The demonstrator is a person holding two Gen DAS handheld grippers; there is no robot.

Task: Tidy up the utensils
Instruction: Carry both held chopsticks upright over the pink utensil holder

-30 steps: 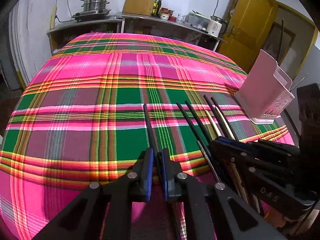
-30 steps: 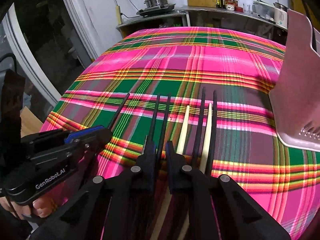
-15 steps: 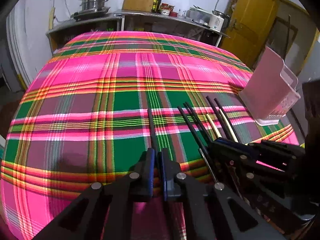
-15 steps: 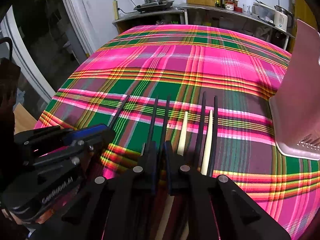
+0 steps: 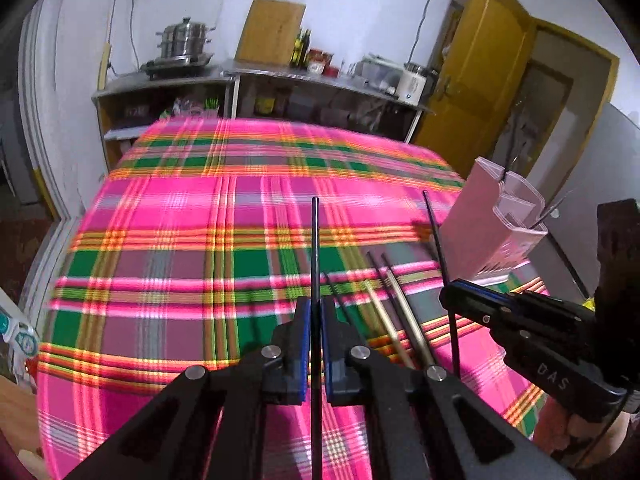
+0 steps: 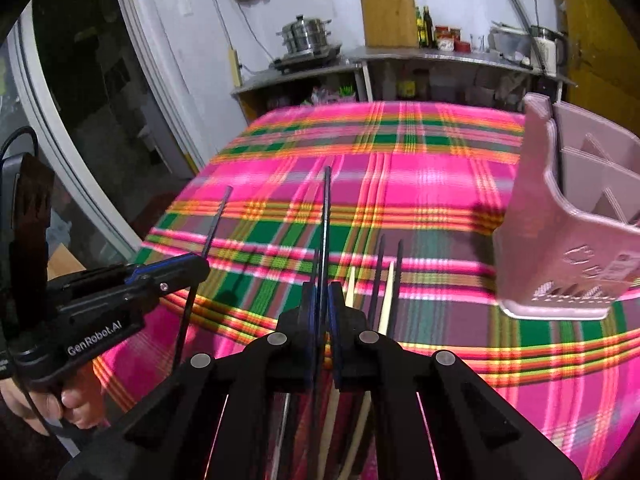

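chopsticks: your left fingers [image 5: 315, 322] pinch one black chopstick [image 5: 315, 248], right fingers [image 6: 325, 306] pinch another [image 6: 326, 216], both pointing forward off surface [image 5: 168, 240]. holder [image 6: 568, 236] stands right; your right hand nearer. rest lie on cloth.

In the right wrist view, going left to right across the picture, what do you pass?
Left claw shut on a black chopstick → right claw shut on its own black chopstick → chopsticks lying on the tablecloth → pink utensil holder.
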